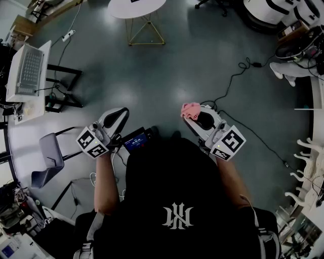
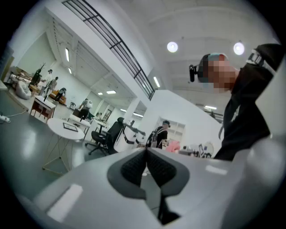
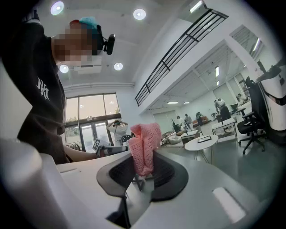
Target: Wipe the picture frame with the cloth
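A pink knitted cloth [image 3: 144, 147] is pinched between the pads of my right gripper [image 3: 144, 166], and its folded end sticks up past the jaws. From the head view the cloth [image 1: 190, 110] shows as a pink bunch at the tip of the right gripper [image 1: 196, 117], held in front of the person's chest. My left gripper [image 1: 120, 115] is level with it on the left; its jaws are pressed together with nothing between them [image 2: 146, 164]. On a round white table [image 3: 202, 143] far across the room lies a dark flat frame [image 3: 205, 139], the same frame [image 2: 71, 126] in the left gripper view.
A grey floor lies below with a black cable [image 1: 238, 76] running across it. A round white table with gold legs [image 1: 136, 9] stands ahead, a grey chair [image 1: 48, 157] at left, and a cart with a keyboard [image 1: 28, 71] at far left. Other people stand far off.
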The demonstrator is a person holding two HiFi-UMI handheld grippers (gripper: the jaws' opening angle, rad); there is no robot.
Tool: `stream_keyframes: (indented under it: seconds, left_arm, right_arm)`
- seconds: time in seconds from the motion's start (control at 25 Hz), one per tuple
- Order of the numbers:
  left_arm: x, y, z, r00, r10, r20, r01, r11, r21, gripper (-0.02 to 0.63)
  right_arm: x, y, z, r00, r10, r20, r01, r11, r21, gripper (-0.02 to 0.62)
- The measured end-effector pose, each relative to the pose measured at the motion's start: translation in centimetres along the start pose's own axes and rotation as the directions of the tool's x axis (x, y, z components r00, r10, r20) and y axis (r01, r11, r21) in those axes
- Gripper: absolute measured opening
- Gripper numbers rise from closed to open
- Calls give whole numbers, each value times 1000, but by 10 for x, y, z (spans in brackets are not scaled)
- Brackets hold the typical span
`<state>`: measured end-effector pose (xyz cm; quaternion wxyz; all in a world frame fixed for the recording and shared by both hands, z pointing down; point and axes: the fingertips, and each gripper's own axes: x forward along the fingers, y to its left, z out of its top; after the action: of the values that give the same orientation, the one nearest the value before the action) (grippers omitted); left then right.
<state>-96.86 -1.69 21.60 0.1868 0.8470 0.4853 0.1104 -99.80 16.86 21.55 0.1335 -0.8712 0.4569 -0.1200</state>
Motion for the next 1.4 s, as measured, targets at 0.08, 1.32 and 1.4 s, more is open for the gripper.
stream_keyframes:
  seconds: [0.08, 1.32, 1.4]
  left_arm:
    - [8, 0, 12, 1000, -7, -9, 8, 999, 52, 3]
    - [84, -8, 16, 991, -114, -64, 116, 993, 27, 3]
    - [114, 4, 19, 990, -124, -62, 125, 992, 9, 3]
  right_arm:
    - [8, 3, -4, 1000, 6, 1, -6, 1000, -22, 64]
    - [0, -41, 7, 994, -34, 103, 38, 999, -30, 79]
    - [-3, -69, 16, 994, -45, 96, 47, 999, -18, 79]
